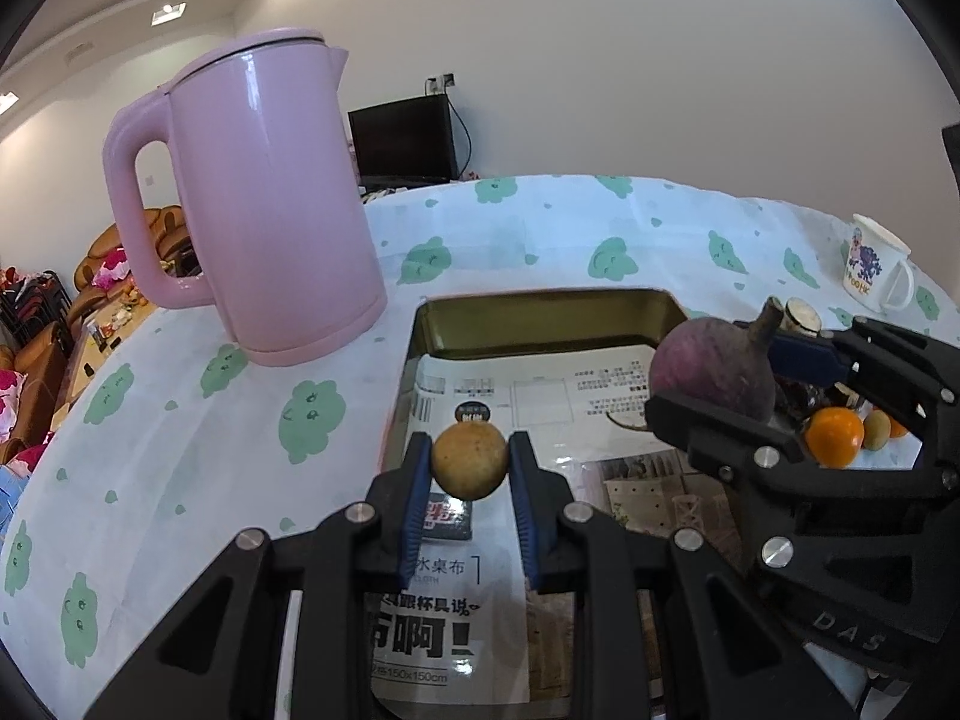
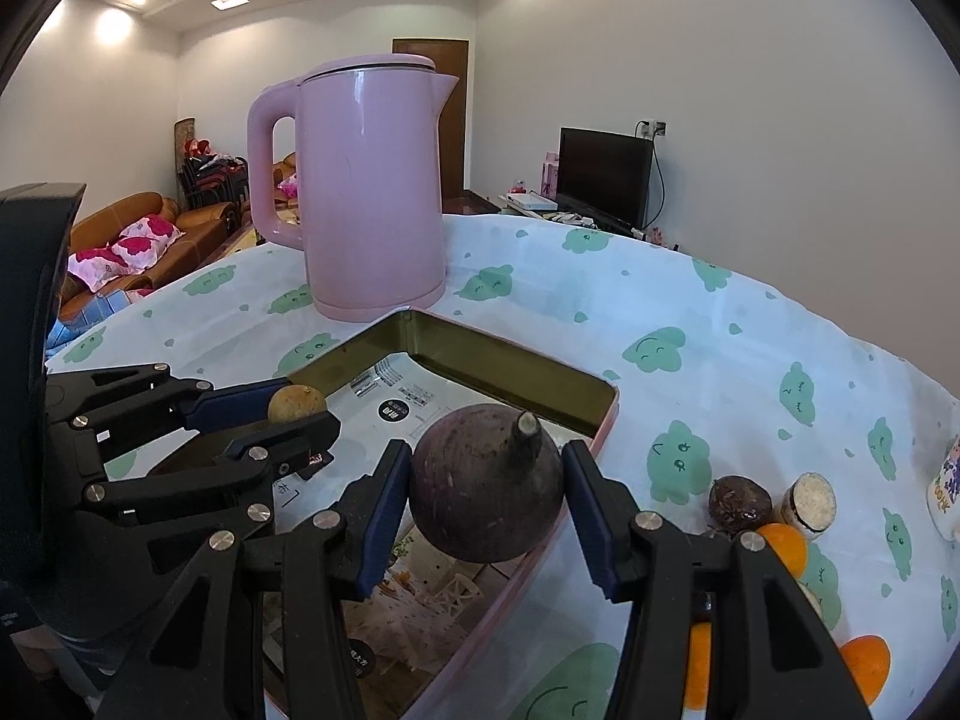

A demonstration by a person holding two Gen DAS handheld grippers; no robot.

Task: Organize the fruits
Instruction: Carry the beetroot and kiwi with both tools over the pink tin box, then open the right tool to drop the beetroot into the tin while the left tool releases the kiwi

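Between my left fingers (image 1: 420,498), over the lined floor of the tin tray (image 1: 540,315), I am holding a small tan fruit (image 1: 470,461) — the left gripper (image 1: 470,480) is closed narrowly on it, blue pads pressing its two sides near the widest part. It is looking light, firm and dry-skinned, so I am judging a gentle pinch to be enough; being round, it could roll once let go. Between my right fingers (image 2: 384,516) I am carrying a dark purple round fruit (image 2: 486,483) with a stubby stem pointing up and away from me; the right gripper (image 2: 487,504) is standing at a middling width, its pads bearing on the flanks. This one is seeming heavier, hard-shelled and smooth, so I am taking it across the broadest girth, clear of the stem, lest it slip forward.

Both of my hands are pitching moderately downward over the tray, side by side, the right gripper just beside my left fingers. Beyond my left fingertips a pink kettle (image 1: 270,198) is standing on the patterned tablecloth (image 1: 180,420), next to the tray's far corner. To the right of my right fingers, outside the tray, more fruit is waiting — an orange (image 2: 783,546) and a dark wrinkled fruit (image 2: 739,504).
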